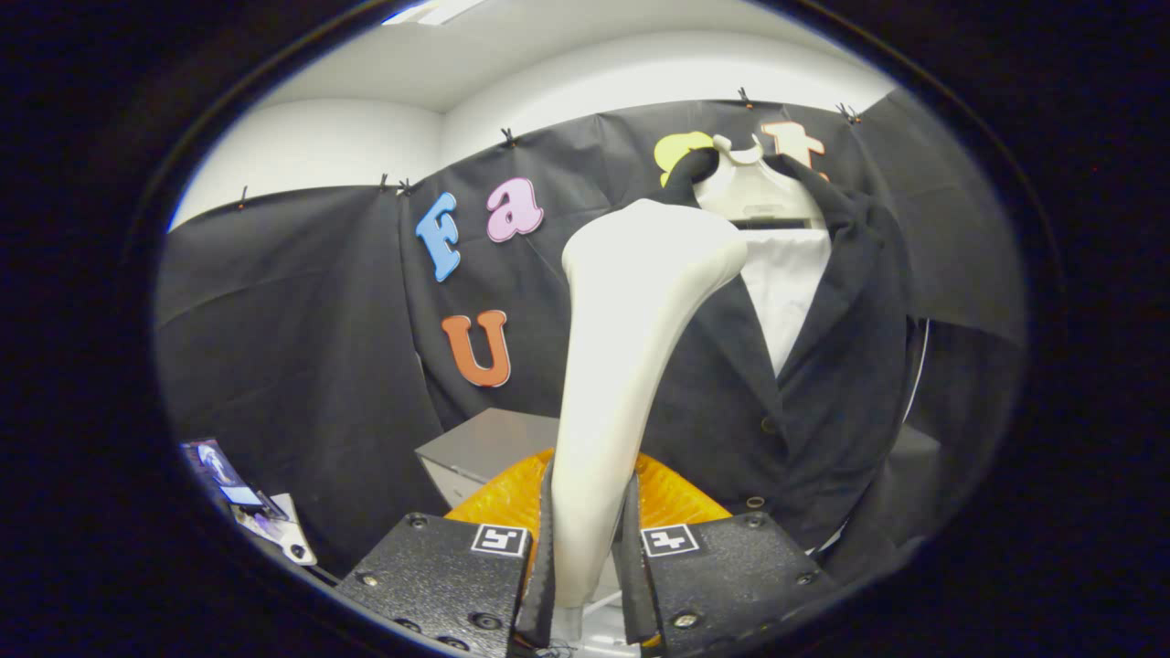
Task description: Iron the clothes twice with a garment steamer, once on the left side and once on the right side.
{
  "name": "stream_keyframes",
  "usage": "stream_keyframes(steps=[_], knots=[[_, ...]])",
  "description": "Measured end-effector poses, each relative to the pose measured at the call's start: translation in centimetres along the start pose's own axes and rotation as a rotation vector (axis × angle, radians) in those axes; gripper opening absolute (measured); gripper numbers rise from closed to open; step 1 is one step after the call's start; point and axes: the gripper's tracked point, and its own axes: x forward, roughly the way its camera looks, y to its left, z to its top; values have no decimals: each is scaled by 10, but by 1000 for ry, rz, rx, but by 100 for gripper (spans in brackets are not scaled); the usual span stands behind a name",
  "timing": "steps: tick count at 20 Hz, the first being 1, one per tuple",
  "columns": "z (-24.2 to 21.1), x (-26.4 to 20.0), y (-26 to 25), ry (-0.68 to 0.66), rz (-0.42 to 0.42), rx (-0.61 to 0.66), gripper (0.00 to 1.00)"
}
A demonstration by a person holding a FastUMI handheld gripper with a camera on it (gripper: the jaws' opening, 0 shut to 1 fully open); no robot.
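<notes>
My gripper is shut on the white garment steamer, both fingers pressing its handle from either side. The steamer rises upright between the fingers, its wide head at the top. Just beyond it hangs a dark jacket on a white hanger, with a white shirt front showing between the lapels. The steamer head stands in front of the jacket's left shoulder and lapel; I cannot tell whether it touches the cloth. An orange translucent part lies behind the handle, low between the fingers.
A grey box stands low to the left of the jacket. Further left, at the bottom, lies a small device with a lit screen and a white object.
</notes>
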Motion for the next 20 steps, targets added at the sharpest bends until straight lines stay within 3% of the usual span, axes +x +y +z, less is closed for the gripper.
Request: stream_keyframes(steps=[5,11,20], knots=[[17,32,-17,-40,-44,-47,32],[11,60,-21,-55,-24,-60,32],[-21,66,-36,-34,-71,-77,32]])
